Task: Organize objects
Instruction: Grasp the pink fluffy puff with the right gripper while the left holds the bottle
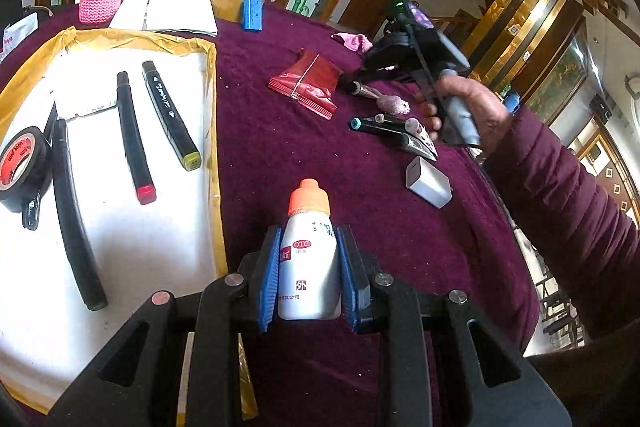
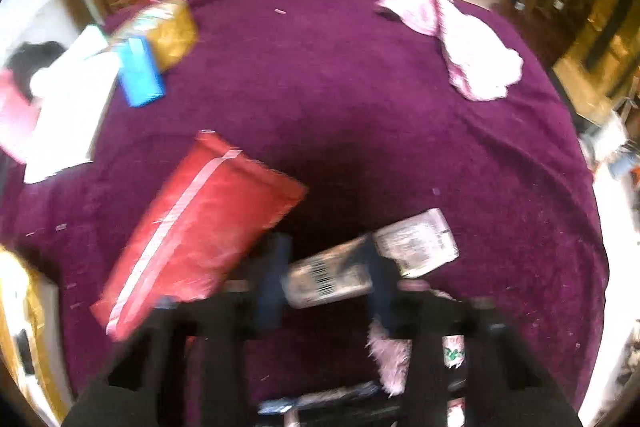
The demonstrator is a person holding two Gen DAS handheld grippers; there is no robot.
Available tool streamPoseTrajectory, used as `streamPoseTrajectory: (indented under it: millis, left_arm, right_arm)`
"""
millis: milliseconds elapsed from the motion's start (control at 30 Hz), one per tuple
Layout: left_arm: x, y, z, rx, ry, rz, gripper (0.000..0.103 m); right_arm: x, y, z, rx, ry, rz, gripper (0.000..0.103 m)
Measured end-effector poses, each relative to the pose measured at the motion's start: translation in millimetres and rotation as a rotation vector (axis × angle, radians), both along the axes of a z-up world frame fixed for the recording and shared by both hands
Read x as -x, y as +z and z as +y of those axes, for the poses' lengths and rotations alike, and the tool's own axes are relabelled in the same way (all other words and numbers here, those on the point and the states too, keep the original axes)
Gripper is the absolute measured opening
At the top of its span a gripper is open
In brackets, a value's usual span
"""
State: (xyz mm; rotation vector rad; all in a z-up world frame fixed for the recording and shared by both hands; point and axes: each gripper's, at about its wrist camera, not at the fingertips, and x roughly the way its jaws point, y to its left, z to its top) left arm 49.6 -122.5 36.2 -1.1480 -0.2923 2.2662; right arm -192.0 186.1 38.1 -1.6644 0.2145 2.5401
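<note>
Two hand-held grippers | left hand-held gripper (image 1: 308, 267) pinching white bottle (image 1: 309, 251) right of tray (image 1: 214, 131); may slip | right hand-held gripper (image 2: 326, 277) blurred, clamping a labelled item (image 2: 332, 277); could drop

Your white bottle (image 1: 308, 267) with its orange cap stands upright between the blue pads. Two black markers (image 1: 170, 115) lie on the white tray (image 1: 132, 227) at left; the blurred silvery tube (image 2: 332, 277) at right seems gripped.

The left gripper (image 1: 306, 267), black with blue pads, points down and forward, its jaws clamped on a small white bottle (image 1: 308, 263). The right hand (image 1: 470, 109), in a maroon sleeve (image 1: 560, 187), tilts the right gripper (image 2: 328, 275) steeply down, jaws clamped on a silvery printed tube (image 2: 332, 279).
</note>
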Motion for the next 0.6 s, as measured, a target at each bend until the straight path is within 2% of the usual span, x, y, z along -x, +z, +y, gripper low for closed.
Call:
streamPoseTrajectory:
  millis: [33,133,233,267,300,333,367,400,533,600]
  left_arm:
    - [0,0,-1,-0.003,0.002,-0.003,0.024]
    - [-1,0,-3,-0.012,0.006,-0.008,0.024]
    - [-7,4,-5,-0.011,0.007,0.005,0.024]
    - [-9,6,-6,-0.012,0.011,0.010,0.024]
    - [-10,7,-7,-0.013,0.014,0.012,0.024]
    - [-11,7,-7,-0.014,0.017,0.012,0.024]
    - [-12,8,-8,-0.014,0.019,0.013,0.024]
    - [-12,8,-9,-0.014,0.020,0.014,0.024]
    - [-11,9,-8,-0.013,0.015,0.021,0.024]
    - [-8,8,-7,-0.015,0.015,0.014,0.024]
  right_arm:
    - [-3,2,1,0.019,0.003,-0.004,0.000]
    - [-9,4,-3,-0.019,0.013,-0.009,0.000]
    - [-8,14,5,-0.032,-0.033,0.035,0.002]
    - [-9,15,8,-0.019,-0.048,0.029,0.010]
    - [-8,15,16,0.008,-0.080,0.013,0.028]
    - [-9,14,25,0.028,-0.109,0.007,0.040]
    - [-12,14,35,0.042,-0.137,0.009,0.058]
    - [-16,14,42,0.037,-0.151,0.013,0.062]
    - [-34,13,55,-0.012,-0.111,0.008,0.064]
    - [-42,6,56,-0.034,-0.085,-0.004,0.073]
